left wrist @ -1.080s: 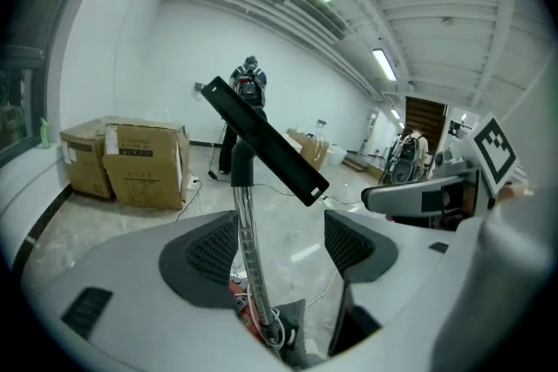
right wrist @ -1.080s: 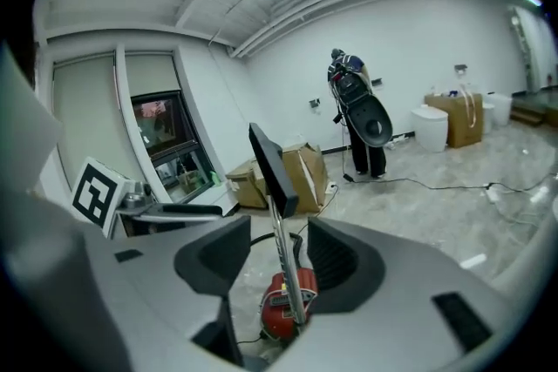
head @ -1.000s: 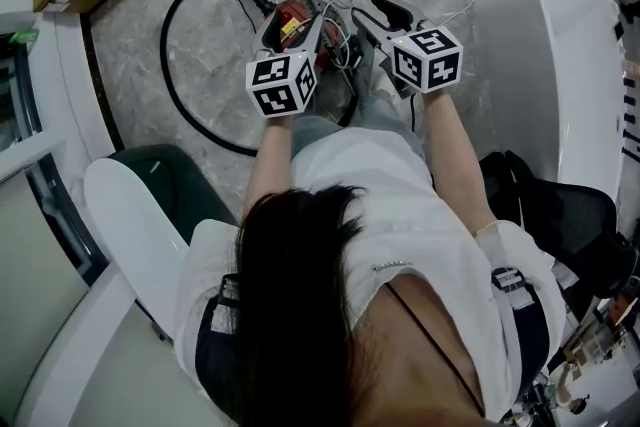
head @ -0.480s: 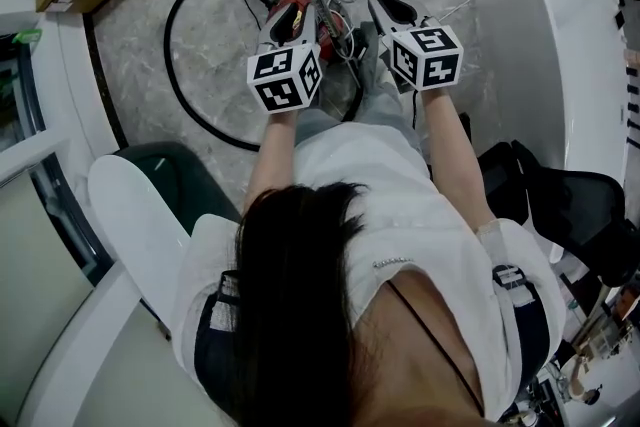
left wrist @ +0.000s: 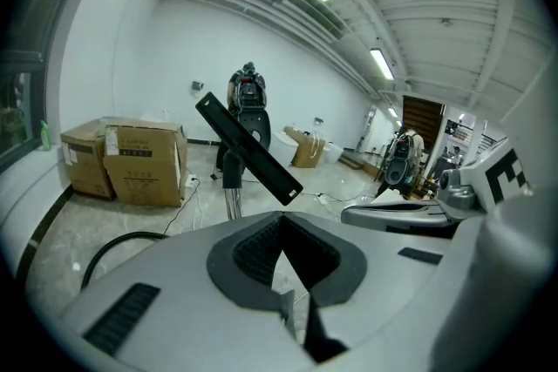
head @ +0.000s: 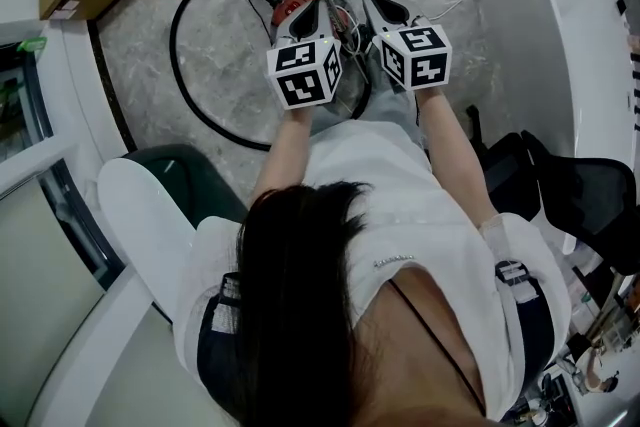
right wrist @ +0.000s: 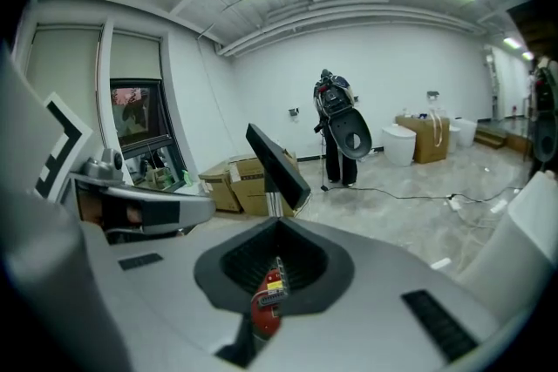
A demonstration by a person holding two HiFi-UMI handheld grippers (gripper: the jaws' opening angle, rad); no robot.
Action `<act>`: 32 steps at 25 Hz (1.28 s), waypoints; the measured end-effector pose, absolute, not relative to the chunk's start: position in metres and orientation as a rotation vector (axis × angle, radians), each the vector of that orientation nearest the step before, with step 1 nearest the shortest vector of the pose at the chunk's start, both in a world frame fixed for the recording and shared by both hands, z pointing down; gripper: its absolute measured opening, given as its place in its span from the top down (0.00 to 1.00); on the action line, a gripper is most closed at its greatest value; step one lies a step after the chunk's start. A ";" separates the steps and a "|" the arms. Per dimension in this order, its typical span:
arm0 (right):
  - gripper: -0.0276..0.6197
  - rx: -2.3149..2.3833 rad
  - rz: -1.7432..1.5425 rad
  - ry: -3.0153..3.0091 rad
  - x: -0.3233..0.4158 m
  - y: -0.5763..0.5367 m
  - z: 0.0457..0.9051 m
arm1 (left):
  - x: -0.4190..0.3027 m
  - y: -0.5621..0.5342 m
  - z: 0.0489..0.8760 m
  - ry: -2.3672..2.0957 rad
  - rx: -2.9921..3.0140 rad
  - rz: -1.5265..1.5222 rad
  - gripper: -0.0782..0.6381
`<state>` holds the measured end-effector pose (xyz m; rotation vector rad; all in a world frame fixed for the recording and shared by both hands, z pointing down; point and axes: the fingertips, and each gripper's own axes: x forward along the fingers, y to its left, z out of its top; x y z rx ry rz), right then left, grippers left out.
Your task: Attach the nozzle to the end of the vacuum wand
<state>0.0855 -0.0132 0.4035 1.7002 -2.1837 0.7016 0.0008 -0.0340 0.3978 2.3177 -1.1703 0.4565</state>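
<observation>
Seated person holds left gripper and right gripper side by side above vacuum on floor. Both sets of jaws just clamped together, nothing between them. Black nozzle sits tilted atop upright metal wand, just ahead of both grippers and untouched. Red vacuum body shows below right jaws. Empty, clenched jaws clear of nozzle suggest fitting likely done.
</observation>
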 end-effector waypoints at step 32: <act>0.94 1.636 0.583 -2.149 0.043 -0.023 0.412 | -0.026 -0.036 0.417 -1.155 2.228 0.421 0.89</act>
